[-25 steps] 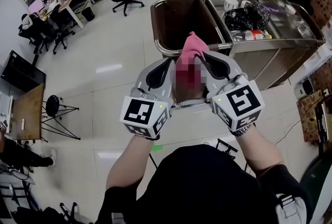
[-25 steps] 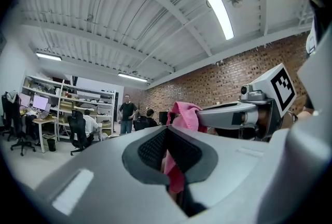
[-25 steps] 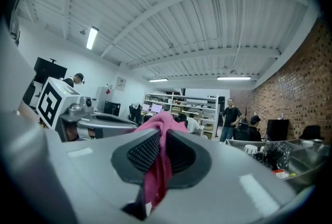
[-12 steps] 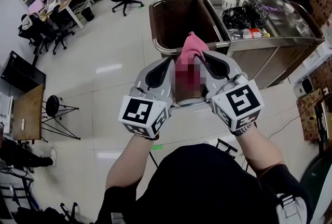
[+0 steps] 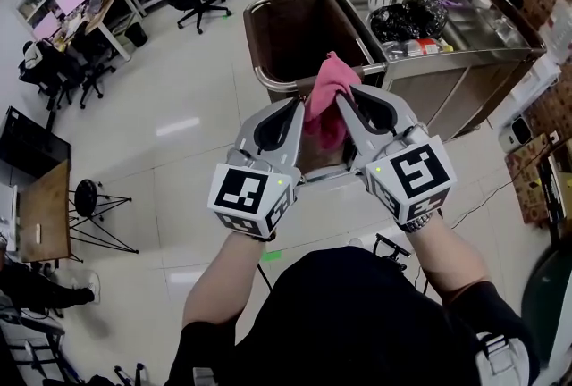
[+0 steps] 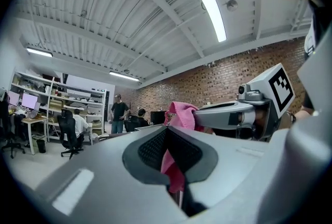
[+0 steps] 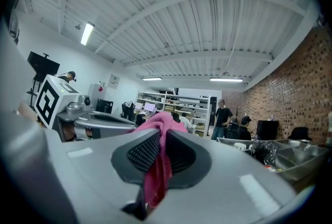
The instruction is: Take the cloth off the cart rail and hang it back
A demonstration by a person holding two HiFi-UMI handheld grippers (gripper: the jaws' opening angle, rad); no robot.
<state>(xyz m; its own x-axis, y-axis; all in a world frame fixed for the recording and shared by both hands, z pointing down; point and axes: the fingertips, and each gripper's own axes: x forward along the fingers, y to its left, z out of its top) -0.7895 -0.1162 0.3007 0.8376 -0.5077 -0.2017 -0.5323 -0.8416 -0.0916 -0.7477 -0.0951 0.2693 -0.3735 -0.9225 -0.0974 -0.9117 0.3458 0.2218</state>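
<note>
While left gripper (image 5: 297, 112), right gripper (image 5: 350, 103) pinch cloth (image 5: 326, 80), tray (image 5: 483, 31) — black bag (image 5: 407, 18)

Cloth (image 5: 326, 94): pink, soft matt textile w/ a fuzzy nap, creased. Left gripper (image 5: 293, 112) & right gripper (image 5: 353, 103): smooth grey plastic shells, matt to semi-matt. Their pads (image 7: 142, 153) are black, finely ribbed, dull. Marker cubes (image 5: 250, 197): flat matt white faces w/ black print. Cart (image 5: 465, 49): bare silver metal, brushed, bright sheen on rail & rim. Its brown bin (image 5: 295, 40) looks dull, material hard to tell from here. Floor (image 5: 179, 125): pale glossy tiles, lamp reflections. Brick wall (image 6: 218, 83): rough, matt red-brown. Ceiling (image 7: 197, 15): white-painted corrugated sheet.
</note>
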